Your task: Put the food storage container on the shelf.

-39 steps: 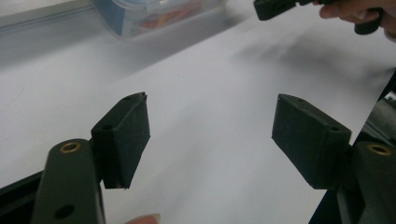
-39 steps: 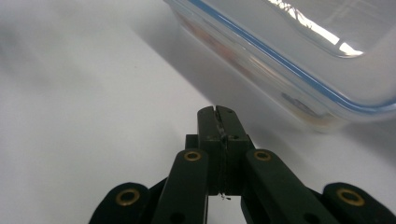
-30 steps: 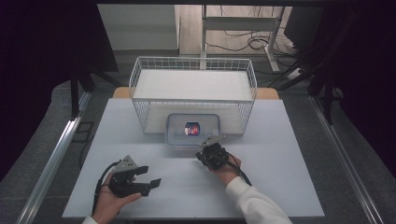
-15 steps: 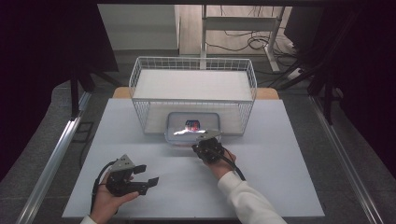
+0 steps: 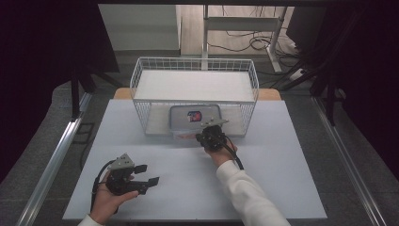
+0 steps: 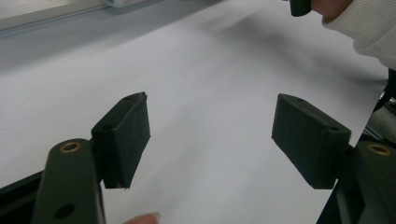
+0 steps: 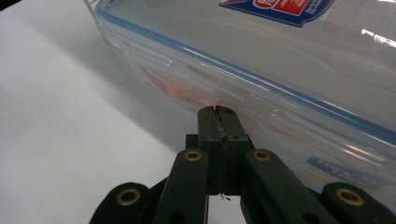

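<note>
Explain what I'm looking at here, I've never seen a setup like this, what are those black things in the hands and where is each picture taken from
A person sits at a white table and holds a hand-operated black gripper in each hand; each has two jaws that open and shut like tongs.

The high view comes from a camera above, looking down. The other two come from small cameras riding on the grippers, looking along their jaws.

On the table stands a white wire basket, and against its near side a clear plastic food container with a blue-sealed lid.

The left gripper rests low on the table, jaws apart with nothing between them, as its own view shows. The right gripper has its jaws shut together, tips right at the container's side, holding nothing.
</note>
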{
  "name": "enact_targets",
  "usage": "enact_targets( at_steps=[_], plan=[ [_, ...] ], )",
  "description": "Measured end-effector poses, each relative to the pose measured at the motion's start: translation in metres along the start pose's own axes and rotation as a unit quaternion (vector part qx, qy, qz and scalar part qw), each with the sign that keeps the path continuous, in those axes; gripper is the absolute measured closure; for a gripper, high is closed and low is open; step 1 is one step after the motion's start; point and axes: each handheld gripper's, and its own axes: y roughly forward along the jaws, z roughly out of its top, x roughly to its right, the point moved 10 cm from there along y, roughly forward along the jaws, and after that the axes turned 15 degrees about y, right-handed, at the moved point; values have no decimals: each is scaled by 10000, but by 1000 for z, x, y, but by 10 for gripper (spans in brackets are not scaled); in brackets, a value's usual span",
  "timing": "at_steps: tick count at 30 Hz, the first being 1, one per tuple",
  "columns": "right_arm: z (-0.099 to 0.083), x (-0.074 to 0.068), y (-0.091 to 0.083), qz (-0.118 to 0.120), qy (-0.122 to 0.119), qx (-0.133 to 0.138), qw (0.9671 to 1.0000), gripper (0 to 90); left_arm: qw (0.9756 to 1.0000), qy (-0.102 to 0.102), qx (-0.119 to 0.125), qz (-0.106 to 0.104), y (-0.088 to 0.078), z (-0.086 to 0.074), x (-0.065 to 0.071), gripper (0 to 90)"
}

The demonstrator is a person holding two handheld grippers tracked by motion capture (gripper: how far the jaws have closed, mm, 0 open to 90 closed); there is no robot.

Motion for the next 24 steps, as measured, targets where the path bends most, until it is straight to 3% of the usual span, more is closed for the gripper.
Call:
enact_targets(
  at_steps=[12,16,24],
  plan=[
    [17,2,19,-21,16,112,9999,890,10000,20,-38,-11,5,1,-3,274],
    [19,5,21,11,133,182,9997,890,10000,15,-49,1,5,0,-2,274],
    [19,5,18,-27,123,179,9998,890,10000,43,-56,12,5,0,0,274]
  ],
)
